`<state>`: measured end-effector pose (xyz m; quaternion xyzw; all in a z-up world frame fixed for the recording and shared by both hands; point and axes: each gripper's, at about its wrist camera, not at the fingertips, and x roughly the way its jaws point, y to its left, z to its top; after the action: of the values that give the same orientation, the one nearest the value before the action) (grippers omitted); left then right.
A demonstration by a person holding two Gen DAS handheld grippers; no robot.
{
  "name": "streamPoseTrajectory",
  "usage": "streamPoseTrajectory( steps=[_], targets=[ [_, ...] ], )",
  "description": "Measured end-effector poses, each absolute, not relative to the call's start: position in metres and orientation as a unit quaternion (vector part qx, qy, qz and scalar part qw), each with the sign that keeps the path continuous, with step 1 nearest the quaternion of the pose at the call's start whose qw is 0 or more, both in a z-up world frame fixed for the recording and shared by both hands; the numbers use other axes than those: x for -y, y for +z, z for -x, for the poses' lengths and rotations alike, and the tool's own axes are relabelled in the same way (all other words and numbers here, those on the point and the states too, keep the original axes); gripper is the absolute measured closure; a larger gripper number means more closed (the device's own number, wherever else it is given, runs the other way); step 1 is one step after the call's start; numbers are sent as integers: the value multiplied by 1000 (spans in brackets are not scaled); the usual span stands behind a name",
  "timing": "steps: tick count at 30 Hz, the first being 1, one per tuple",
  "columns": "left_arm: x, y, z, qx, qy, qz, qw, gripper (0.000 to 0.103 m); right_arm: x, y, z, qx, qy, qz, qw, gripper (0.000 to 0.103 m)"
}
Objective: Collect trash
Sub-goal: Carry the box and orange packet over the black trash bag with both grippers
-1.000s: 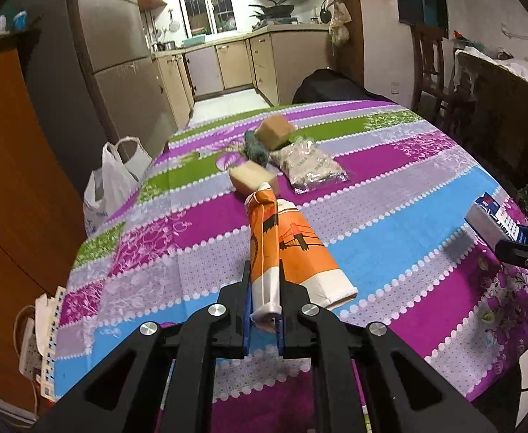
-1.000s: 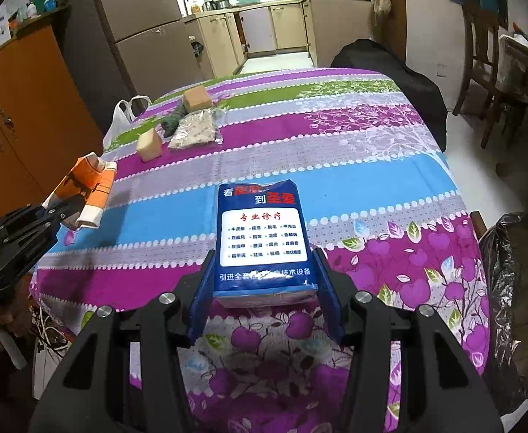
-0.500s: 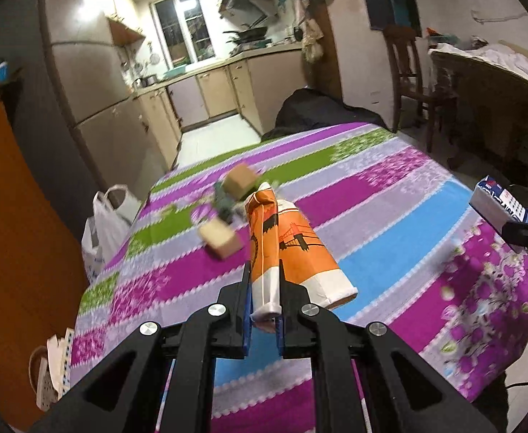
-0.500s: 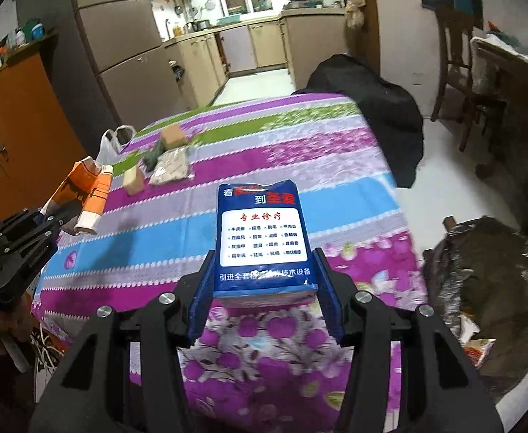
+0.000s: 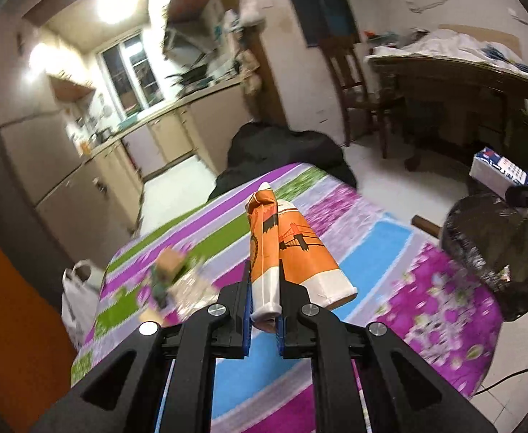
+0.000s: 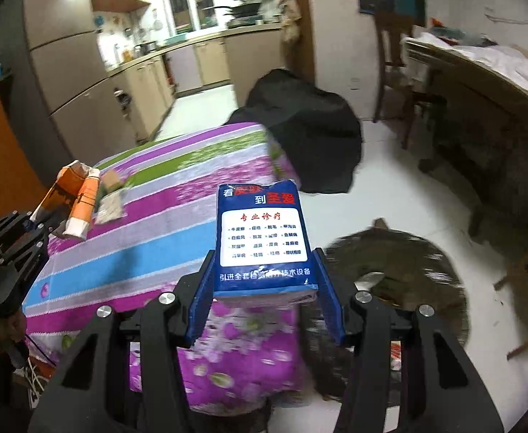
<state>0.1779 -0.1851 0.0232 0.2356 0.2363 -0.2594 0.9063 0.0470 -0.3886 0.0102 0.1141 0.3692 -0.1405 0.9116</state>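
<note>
The left gripper (image 5: 264,303) is clamping an orange carton (image 5: 289,252) at centre frame, above the table (image 5: 372,238); the right gripper (image 6: 264,288) is squeezing a blue pack (image 6: 262,241), likely for dropping into the black bin bag (image 6: 401,263) at lower right

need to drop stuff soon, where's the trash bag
On the floor off the table's right corner: the dark trash bag, below the blue pack.
</note>
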Motion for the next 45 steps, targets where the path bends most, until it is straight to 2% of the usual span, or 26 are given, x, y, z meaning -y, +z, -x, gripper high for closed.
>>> streamPoseTrajectory(
  steps=[11, 25, 35, 45],
  targets=[
    [300, 36, -142, -212, -349, -277, 870, 92, 463, 24, 2, -392, -216, -124, 885, 53],
    [445, 12, -97, -215, -429, -323, 815, 92, 527, 11, 41, -417, -272, -148, 855, 53],
    [489, -27, -91, -244, -478, -344, 770, 92, 539, 8, 31, -437, -267, -139, 847, 53],
    [488, -79, -88, -257, -533, -401, 699, 92, 540, -31, 11, -502, -237, -143, 819, 53]
  ],
)
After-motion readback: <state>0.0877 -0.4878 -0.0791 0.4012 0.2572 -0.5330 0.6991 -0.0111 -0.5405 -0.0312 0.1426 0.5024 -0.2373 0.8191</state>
